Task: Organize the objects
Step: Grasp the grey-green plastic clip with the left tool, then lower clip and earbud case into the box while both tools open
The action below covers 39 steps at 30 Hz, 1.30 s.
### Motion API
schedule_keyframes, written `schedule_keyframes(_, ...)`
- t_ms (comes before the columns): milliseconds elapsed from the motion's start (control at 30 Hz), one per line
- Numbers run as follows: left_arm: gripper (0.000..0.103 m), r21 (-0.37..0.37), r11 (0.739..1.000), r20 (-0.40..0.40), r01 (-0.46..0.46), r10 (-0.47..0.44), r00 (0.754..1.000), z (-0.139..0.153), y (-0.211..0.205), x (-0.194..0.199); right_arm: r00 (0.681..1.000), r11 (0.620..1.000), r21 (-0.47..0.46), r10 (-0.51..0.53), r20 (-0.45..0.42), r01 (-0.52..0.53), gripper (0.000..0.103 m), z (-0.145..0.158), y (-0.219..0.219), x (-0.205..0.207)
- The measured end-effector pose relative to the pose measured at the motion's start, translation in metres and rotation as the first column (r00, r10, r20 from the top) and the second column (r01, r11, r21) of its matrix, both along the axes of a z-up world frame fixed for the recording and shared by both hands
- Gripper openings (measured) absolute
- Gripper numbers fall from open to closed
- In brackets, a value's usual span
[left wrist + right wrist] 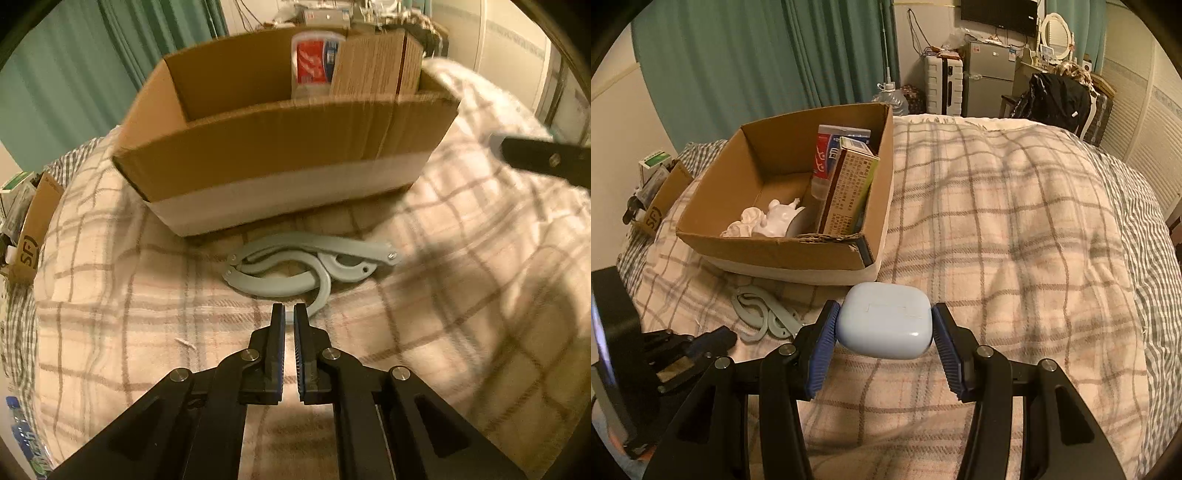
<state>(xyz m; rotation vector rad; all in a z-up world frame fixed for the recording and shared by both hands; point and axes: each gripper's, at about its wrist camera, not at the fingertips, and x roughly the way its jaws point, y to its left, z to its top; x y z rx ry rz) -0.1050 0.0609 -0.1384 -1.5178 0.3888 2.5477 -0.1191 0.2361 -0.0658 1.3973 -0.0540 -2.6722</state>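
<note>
A cardboard box (280,155) stands on the plaid bed; it also shows in the right wrist view (783,254). Inside it are a toothpaste pack (831,155), a printed carton (849,192) and a white figurine (768,221). A grey folding hanger (295,266) lies on the blanket in front of the box, also in the right wrist view (764,314). My left gripper (290,314) is shut on the tip of the hanger's hook. My right gripper (884,325) is shut on a pale blue earbud case (884,325), held above the blanket.
The plaid blanket (1015,221) covers the bed. A smaller box with cartons (661,184) sits at the bed's left edge. A fridge (990,77), a suitcase (942,85) and a chair with black clothes (1056,99) stand beyond the bed. Green curtains (757,55) hang behind.
</note>
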Motion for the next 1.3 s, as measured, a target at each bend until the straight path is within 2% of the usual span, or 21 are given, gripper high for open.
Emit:
schedule_keyframes(67, 0.01, -0.025, 1.0, 0.031, -0.003, 0.004, 1.0, -0.009, 0.002, -0.005, 1.0, 1.0, -0.009, 0.0, 0.008, 0.0, 0.05, -0.002, 0.001, -0.002)
schedule_keyframes(133, 0.024, -0.052, 0.999, 0.057, -0.008, 0.011, 0.998, -0.016, 0.002, -0.008, 1.0, 1.0, -0.012, 0.001, 0.012, -0.001, 0.05, -0.004, 0.002, -0.004)
schedule_keyframes(200, 0.05, -0.064, 0.998, 0.056, -0.011, 0.014, 0.998, -0.019, 0.001, -0.007, 1.0, 1.0, -0.016, 0.002, 0.016, -0.002, 0.05, -0.006, 0.004, -0.006)
schedule_keyframes(267, 0.059, -0.059, 0.998, 0.03, -0.015, 0.016, 0.999, -0.015, 0.0, -0.005, 1.0, 1.0, -0.021, 0.002, 0.02, -0.002, 0.05, -0.007, 0.006, -0.008)
schedule_keyframes(333, 0.06, -0.063, 0.998, -0.002, -0.008, 0.008, 1.0, -0.009, 0.001, -0.002, 1.0, 1.0, -0.019, 0.002, 0.025, -0.002, 0.05, -0.008, 0.007, -0.01)
schedule_keyframes(567, 0.06, -0.18, 0.98, -0.037, 0.085, -0.093, 0.995, -0.022, 0.027, -0.014, 0.999, 1.0, -0.013, 0.008, 0.036, -0.008, 0.05, -0.012, 0.005, -0.015)
schedule_keyframes(700, 0.06, -0.26, 0.952, -0.066, 0.159, -0.182, 0.981, -0.031, 0.045, -0.021, 0.999, 1.0, -0.017, 0.0, 0.046, 0.001, 0.051, -0.014, 0.007, -0.017)
schedule_keyframes(767, 0.06, -0.269, 0.948, -0.077, 0.173, -0.2, 0.977, -0.035, 0.046, -0.026, 0.999, 1.0, -0.017, -0.008, 0.052, 0.009, 0.051, -0.016, 0.007, -0.017)
schedule_keyframes(833, 0.046, -0.24, 0.953, -0.076, 0.187, -0.21, 0.975, -0.034, 0.043, -0.031, 0.998, 1.0, -0.012, -0.013, 0.054, 0.014, 0.051, -0.016, 0.007, -0.017)
schedule_keyframes(867, 0.031, -0.23, 0.956, -0.081, 0.183, -0.207, 0.975, -0.032, 0.041, -0.031, 0.998, 1.0, -0.01, -0.013, 0.054, 0.013, 0.05, -0.016, 0.007, -0.017)
schedule_keyframes(900, 0.027, -0.222, 0.959, -0.088, 0.177, -0.201, 0.976, -0.029, 0.039, -0.031, 0.999, 1.0, -0.007, -0.013, 0.052, 0.013, 0.05, -0.015, 0.006, -0.016)
schedule_keyframes(1033, 0.02, -0.159, 0.968, -0.099, 0.192, -0.21, 0.973, -0.009, 0.03, -0.019, 0.999, 1.0, 0.004, -0.018, 0.04, 0.018, 0.05, -0.01, 0.006, -0.012)
schedule_keyframes(1133, 0.016, -0.055, 0.981, -0.095, 0.185, -0.19, 0.977, 0.016, 0.016, -0.009, 1.0, 1.0, 0.014, -0.008, 0.016, 0.008, 0.05, -0.001, 0.002, -0.005)
schedule_keyframes(1300, 0.014, 0.053, 0.987, -0.107, 0.15, -0.144, 0.984, 0.053, -0.013, 0.006, 0.999, 1.0, -0.002, 0.018, -0.033, -0.018, 0.05, 0.021, -0.007, 0.011)
